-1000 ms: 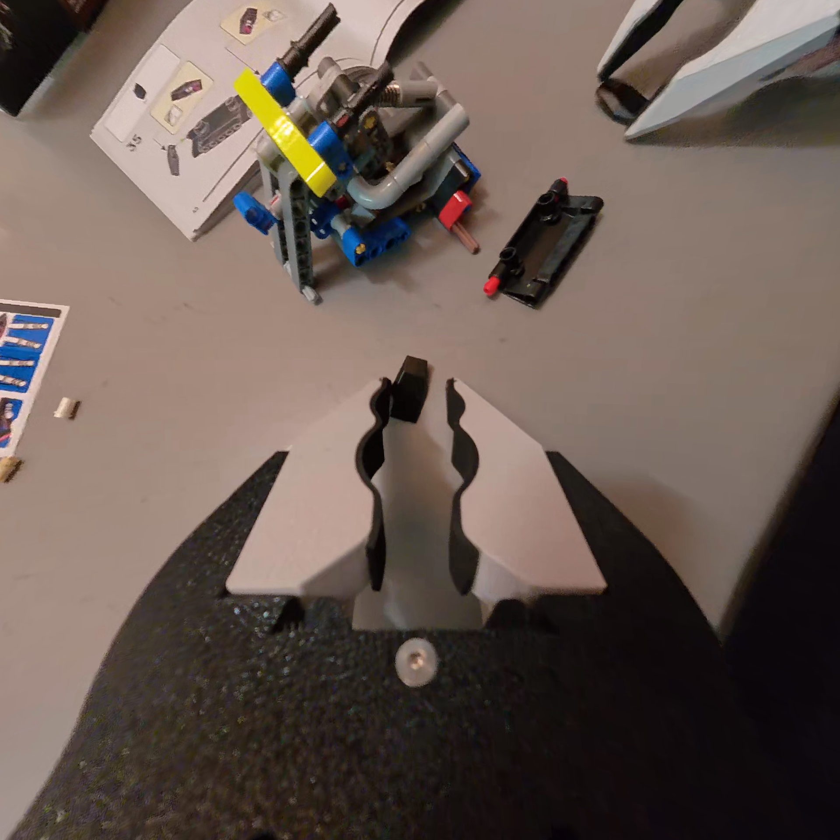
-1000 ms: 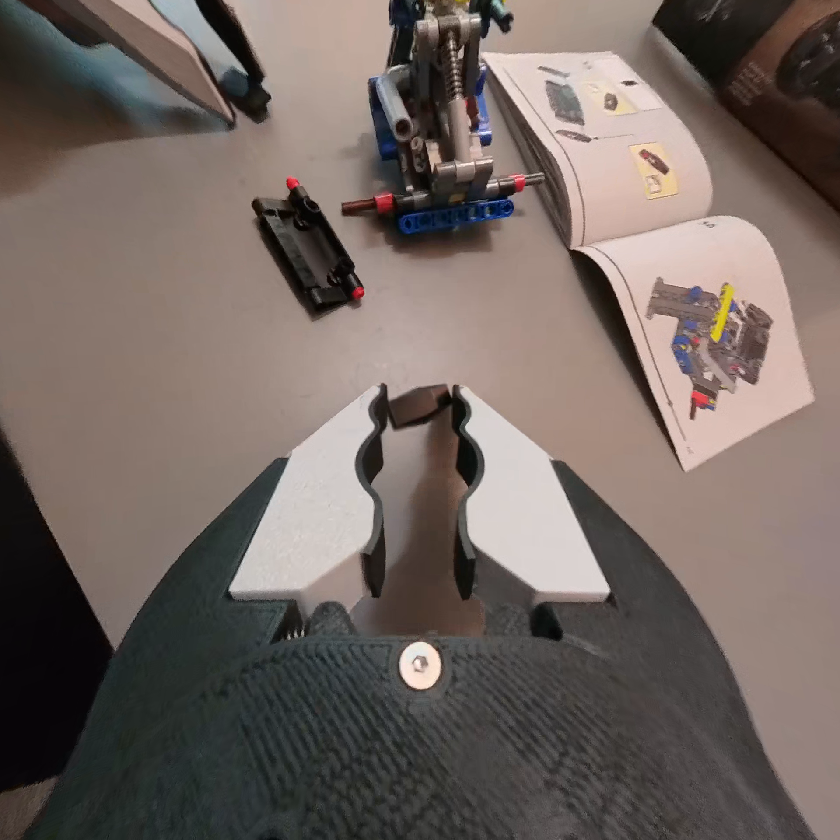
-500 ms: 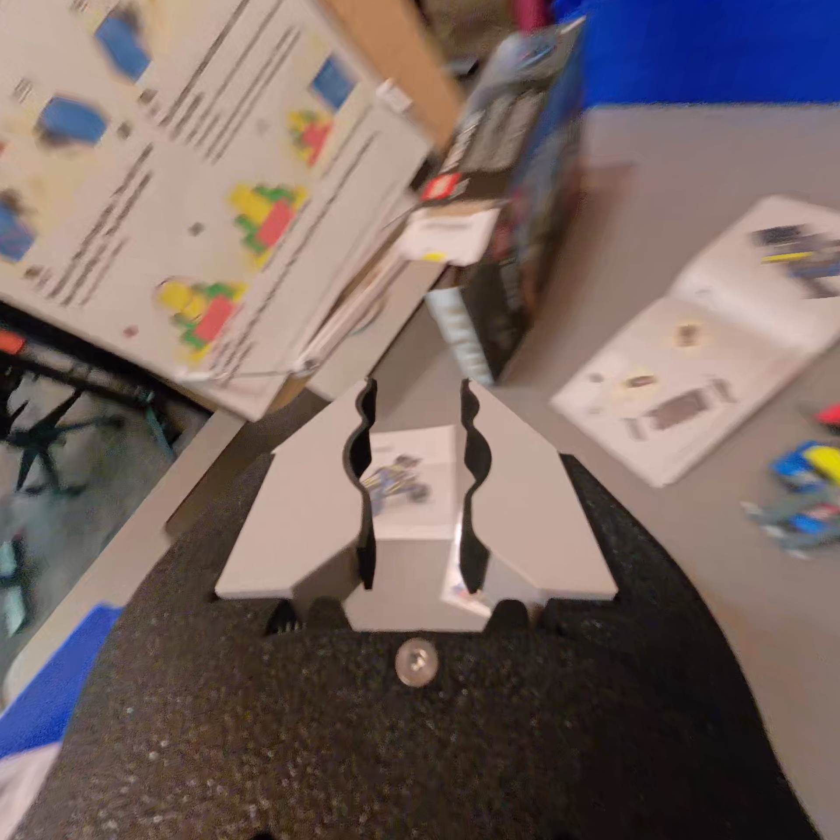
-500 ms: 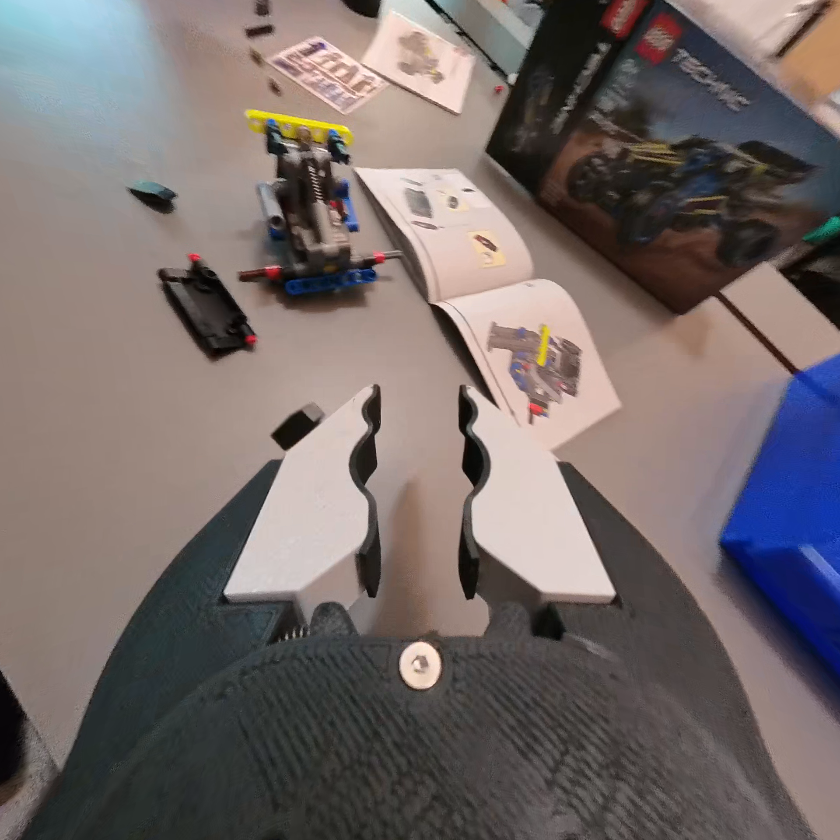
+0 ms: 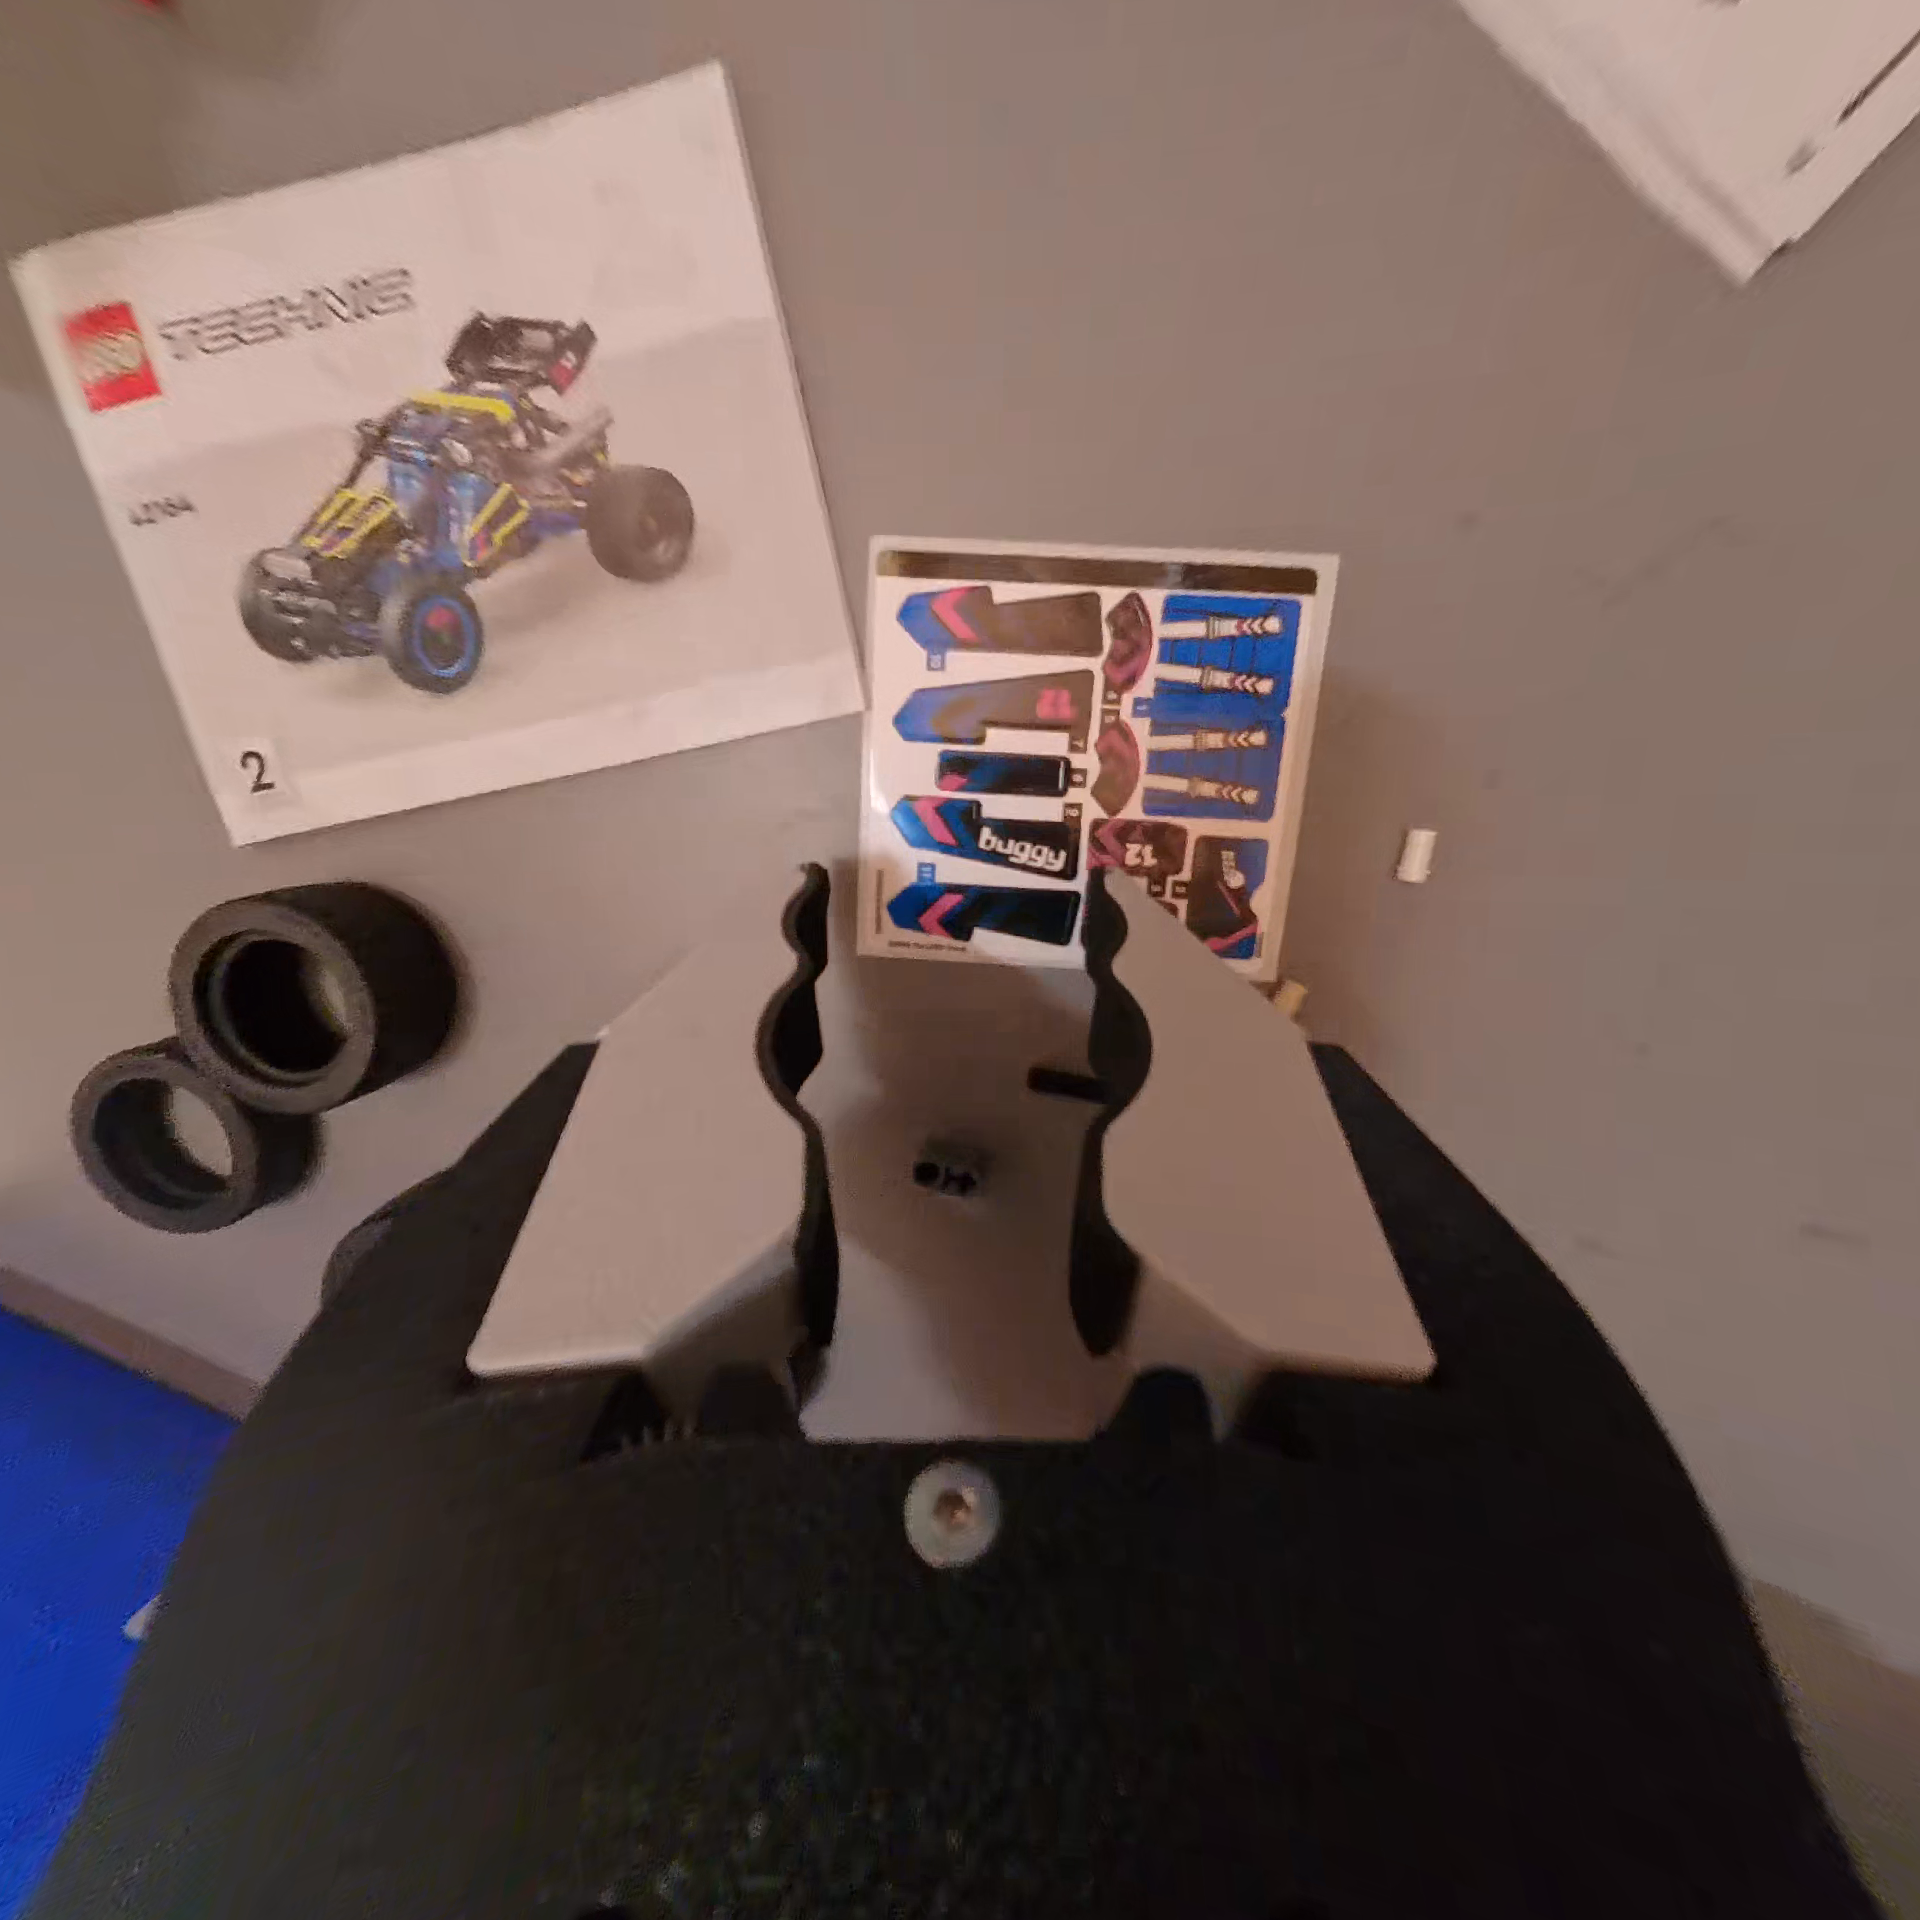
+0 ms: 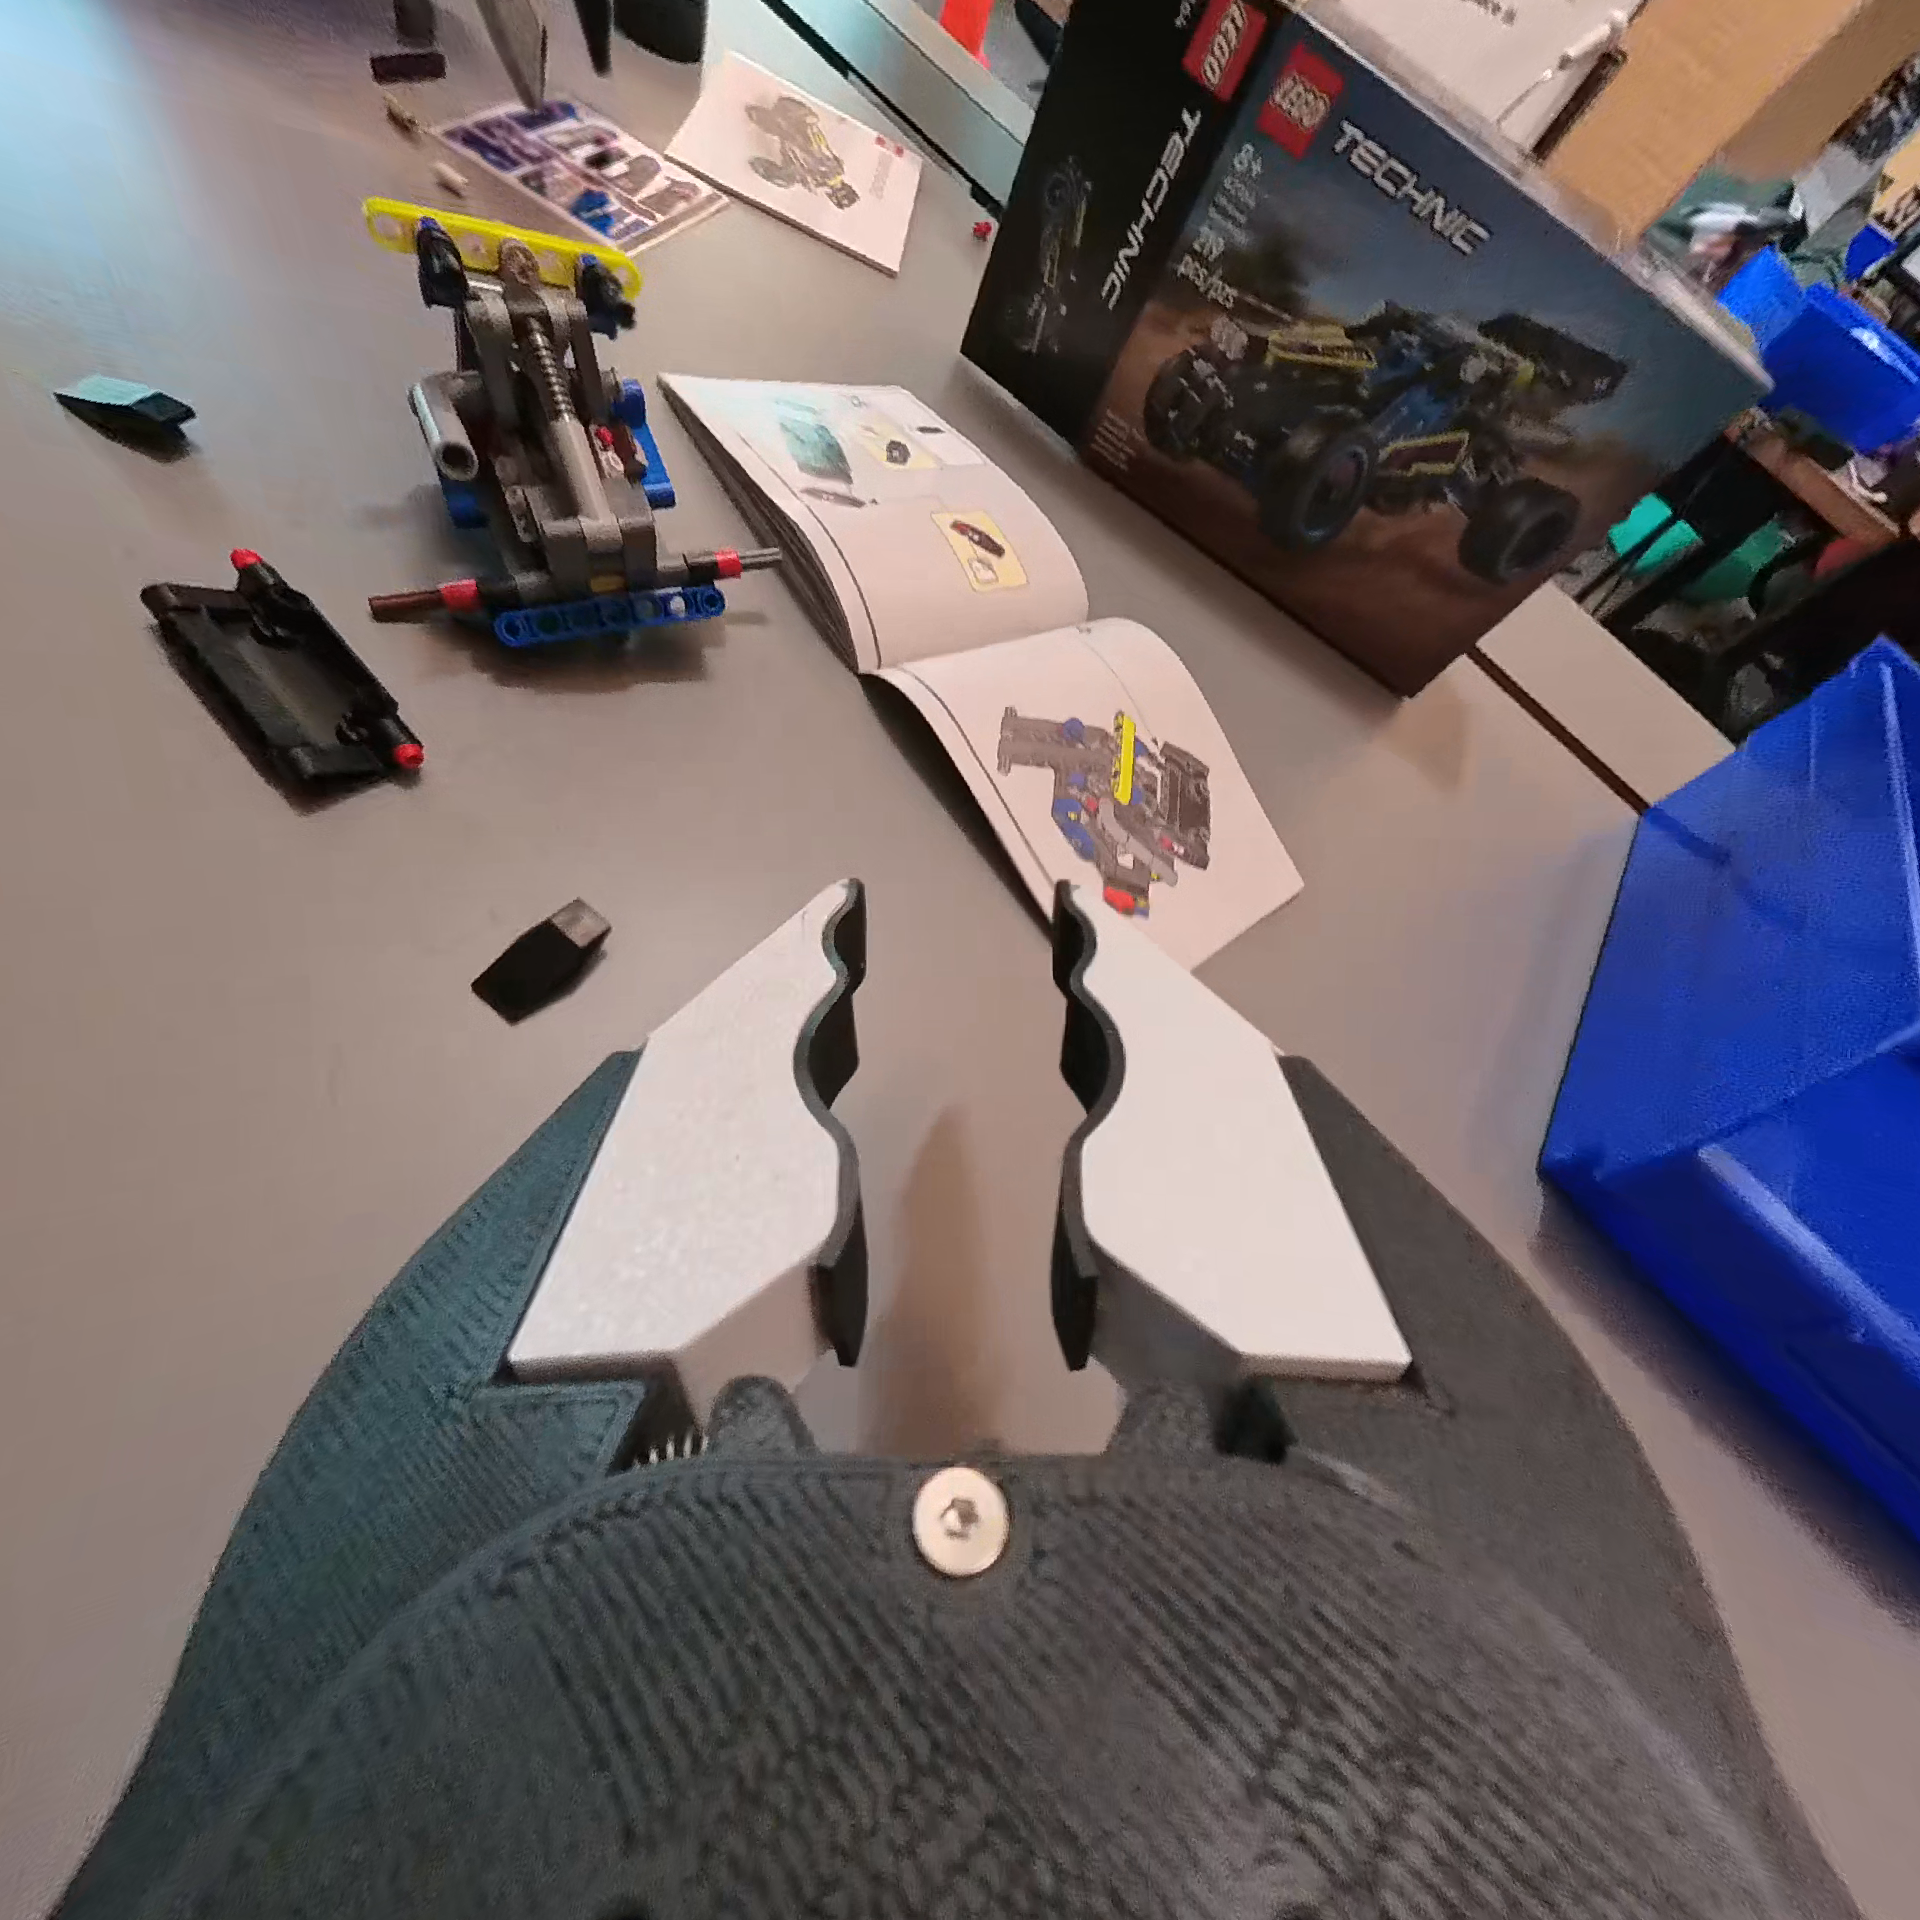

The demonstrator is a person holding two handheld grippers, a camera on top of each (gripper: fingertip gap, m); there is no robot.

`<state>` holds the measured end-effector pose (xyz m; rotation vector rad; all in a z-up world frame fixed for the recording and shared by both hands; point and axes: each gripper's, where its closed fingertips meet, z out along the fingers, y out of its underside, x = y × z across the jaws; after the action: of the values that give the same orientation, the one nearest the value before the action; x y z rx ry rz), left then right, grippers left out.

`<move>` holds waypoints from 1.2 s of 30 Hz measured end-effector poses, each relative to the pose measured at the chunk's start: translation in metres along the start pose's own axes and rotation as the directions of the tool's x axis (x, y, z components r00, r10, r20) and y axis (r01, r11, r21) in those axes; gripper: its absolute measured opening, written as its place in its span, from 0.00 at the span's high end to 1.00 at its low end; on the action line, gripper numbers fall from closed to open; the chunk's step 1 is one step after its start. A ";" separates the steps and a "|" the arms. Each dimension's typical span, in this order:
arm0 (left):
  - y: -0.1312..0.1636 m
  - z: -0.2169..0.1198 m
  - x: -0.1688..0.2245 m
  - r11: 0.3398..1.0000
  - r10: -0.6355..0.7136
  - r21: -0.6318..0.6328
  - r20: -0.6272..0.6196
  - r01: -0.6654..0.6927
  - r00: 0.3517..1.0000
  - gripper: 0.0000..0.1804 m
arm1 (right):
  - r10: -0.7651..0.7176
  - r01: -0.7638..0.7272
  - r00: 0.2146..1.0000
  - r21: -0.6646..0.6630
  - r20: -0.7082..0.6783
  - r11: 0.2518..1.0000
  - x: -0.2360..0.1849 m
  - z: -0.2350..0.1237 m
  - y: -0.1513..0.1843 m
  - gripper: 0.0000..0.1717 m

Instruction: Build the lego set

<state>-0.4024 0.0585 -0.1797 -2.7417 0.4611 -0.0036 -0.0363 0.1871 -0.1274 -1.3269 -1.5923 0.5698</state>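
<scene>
Left wrist view shows the left gripper [image 5: 951, 894] wide open and bare above a sticker sheet [image 5: 1096, 748] and small black piece [image 5: 948, 1174], while the right gripper [image 6: 956, 904], open and bare, hangs beside a black wedge [image 6: 540, 961].

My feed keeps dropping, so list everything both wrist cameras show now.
Grey table: one, under everything.
Partly built grey-blue brick model: one, table middle.
Black hinged panel with red pins: one, left of model.
Small black sloped brick: one, left of right gripper.
Open instruction booklet: one.
Closed booklet: one.
Sticker sheet: one, ahead of left gripper.
Black tyres: two.
Toy box: one.
Blue bin: one.
Left gripper: open, empty.
Right gripper: open, empty.
</scene>
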 end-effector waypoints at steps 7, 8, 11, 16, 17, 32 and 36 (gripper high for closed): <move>-0.006 0.010 0.011 1.000 -0.017 0.019 -0.051 0.018 0.999 0.85 | -0.031 0.031 0.999 0.012 0.010 0.999 -0.005 0.006 -0.018 0.80; -0.007 0.010 0.014 1.000 -0.001 0.027 -0.057 0.002 0.998 0.89 | -0.035 0.035 0.999 0.009 0.011 0.999 -0.007 0.006 -0.019 0.80; -0.007 0.010 0.015 0.998 -0.010 0.056 -0.059 0.013 0.998 0.93 | -0.050 0.050 0.999 0.005 0.006 0.999 -0.011 0.005 -0.021 0.80; -0.019 -0.002 0.011 0.978 -0.076 0.188 -0.063 0.086 0.995 0.86 | -0.059 0.059 0.998 0.007 -0.007 0.998 -0.012 0.002 -0.029 0.79; -0.024 -0.007 0.007 0.968 -0.098 0.226 -0.043 0.105 0.994 0.80 | -0.063 0.063 0.998 0.006 -0.011 0.998 -0.012 0.001 -0.030 0.79; -0.017 0.012 0.039 0.995 -0.035 0.094 -0.052 0.040 0.998 0.78 | -0.067 0.067 0.998 0.002 -0.009 0.998 -0.020 0.006 -0.032 0.79; -0.020 0.009 0.046 0.989 0.009 0.147 -0.056 0.000 0.998 0.91 | -0.070 0.070 0.997 0.028 0.013 0.997 -0.026 0.013 -0.043 0.79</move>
<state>-0.3518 0.0651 -0.1838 -2.6015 0.4637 -0.1104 -0.0699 0.1532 -0.1074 -1.2440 -1.6305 0.5574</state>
